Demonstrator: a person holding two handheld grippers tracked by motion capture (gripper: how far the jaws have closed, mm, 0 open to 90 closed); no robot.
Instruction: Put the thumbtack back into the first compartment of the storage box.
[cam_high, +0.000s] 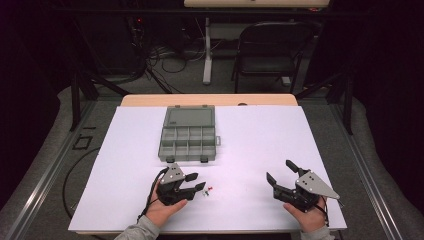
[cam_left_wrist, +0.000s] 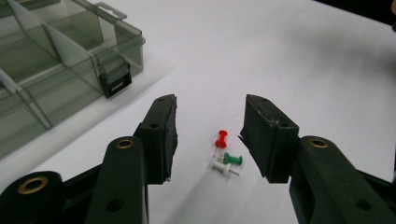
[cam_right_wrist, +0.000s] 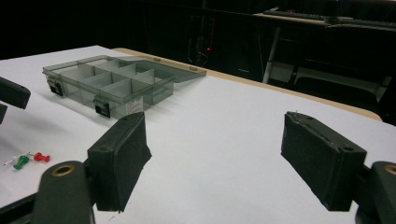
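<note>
A: Where did the pushpins lie?

B: Three lay close together on the white surface (cam_high: 260, 130): a red pushpin (cam_left_wrist: 221, 138), a green pushpin (cam_left_wrist: 232, 159) and a white pushpin (cam_left_wrist: 219, 167). The green and white ones touched or nearly touched; the red one sat just beside them at about 11 o'clock in the left gripper view. In the high view the cluster was at about 5 o'clock from the organizer box.

A: And the left hand-held gripper (cam_left_wrist: 210, 135)?

B: Its jaws stood partway open on either side of the pins, with neither pad touching any of them. It held nothing.

A: The box?

B: The grey translucent organizer box (cam_high: 188, 142) sat toward 12 o'clock from that gripper, lid (cam_high: 190, 116) folded flat back, its latches undone. The compartments that I could see into held nothing.

A: The right hand-held gripper (cam_right_wrist: 215, 154)?

B: Wide open, empty, above bare surface, well apart from the pins at about 3 o'clock of them in the high view.
</note>
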